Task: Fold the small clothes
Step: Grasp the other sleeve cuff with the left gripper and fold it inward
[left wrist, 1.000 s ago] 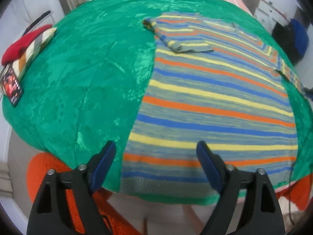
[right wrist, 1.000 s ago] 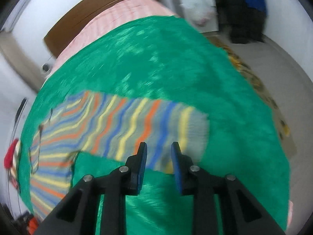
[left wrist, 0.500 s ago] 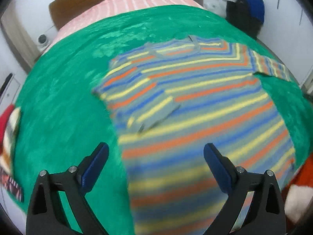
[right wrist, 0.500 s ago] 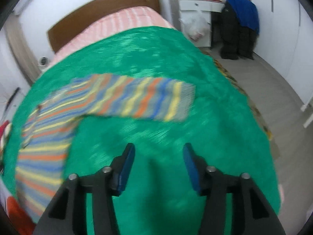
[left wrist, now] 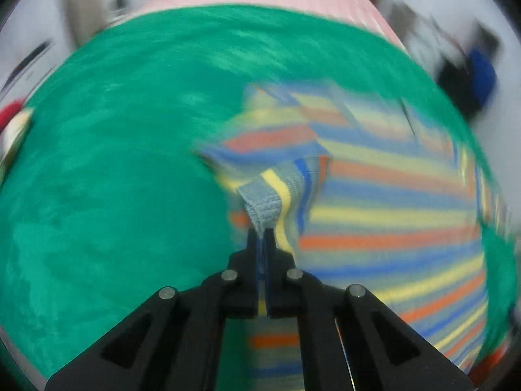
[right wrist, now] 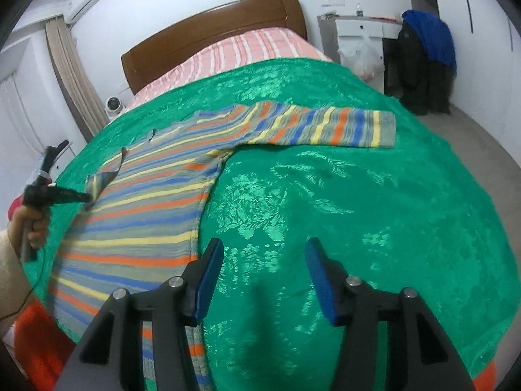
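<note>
- Where the right wrist view looks down, a big bed (right wrist: 247, 45) with a brown headboard fills most of the room, and its far end shows pink stripes.
- A green blanket (right wrist: 342, 195) covers the near part of the bed. It is shiny and a bit wrinkled. Its bottom edge is cut off by the picture.
- The sweater (right wrist: 153, 195) lies flat on the left side of the blanket. It has blue, yellow, orange and grey stripes. Its low end is hidden behind the right gripper.
- One sleeve (right wrist: 325, 127) lies flat, pointing right across the blanket.
- The other sleeve (left wrist: 276, 189) is lifted up off the sweater by its grey cuff. The left wrist view is very blurry, so the rest of the sweater is hard to make out there.
- The left gripper (left wrist: 260, 238) has its fingers pressed tight on that cuff. In the right wrist view it is small, at the left edge, with a hand (right wrist: 31, 224) around its handle.
- The right gripper (right wrist: 265, 277) hangs over bare blanket, just right of the sweater. Its blue fingers are spread wide and hold nothing.
- Dark and blue clothes (right wrist: 426, 52) hang by the far wall.
</note>
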